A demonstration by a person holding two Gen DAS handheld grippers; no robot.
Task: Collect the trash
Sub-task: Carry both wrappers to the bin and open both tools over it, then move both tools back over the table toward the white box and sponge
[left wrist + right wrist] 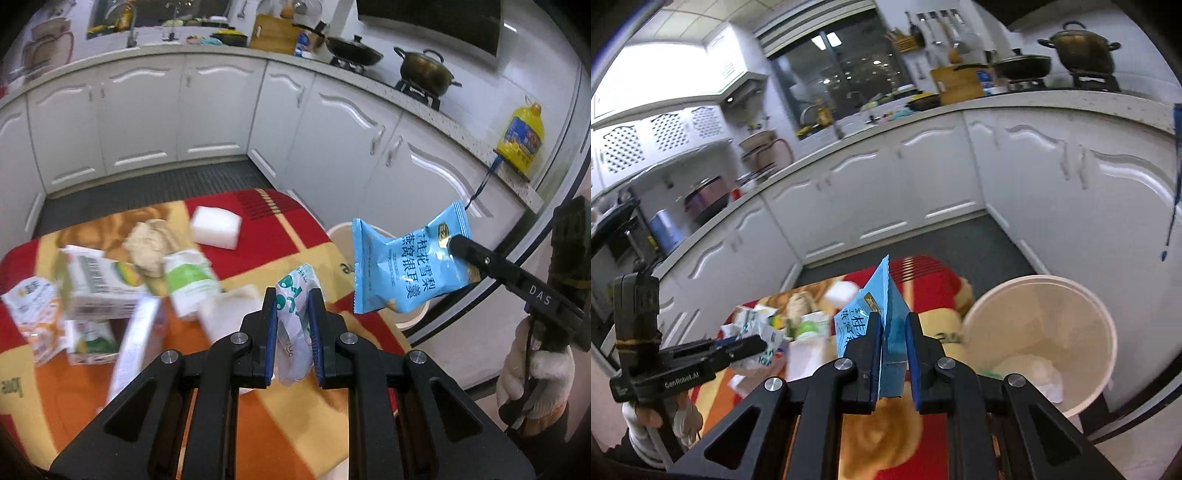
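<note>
My left gripper (pixel 292 308) is shut on a white and green plastic wrapper (pixel 295 325), held above the table. My right gripper (pixel 892 332) is shut on a blue snack packet (pixel 877 314); in the left wrist view the blue packet (pixel 402 262) hangs from it above the white bin's rim (pixel 338 230). The white bin (pixel 1082 295) stands beside the table's right edge with crumpled white trash inside. More trash lies on the table: drink cartons (pixel 99 284), a white and green packet (pixel 188 280), an orange and white packet (pixel 33 310), a crumpled brown lump (pixel 149 245).
The table has a red, orange and yellow cloth (pixel 258 417). A white sponge block (pixel 216 227) lies at its far side. White kitchen cabinets (pixel 140 122) and a dark floor mat (pixel 155 188) lie beyond. Pots (pixel 426 72) and a yellow oil bottle (pixel 521 138) stand on the counter.
</note>
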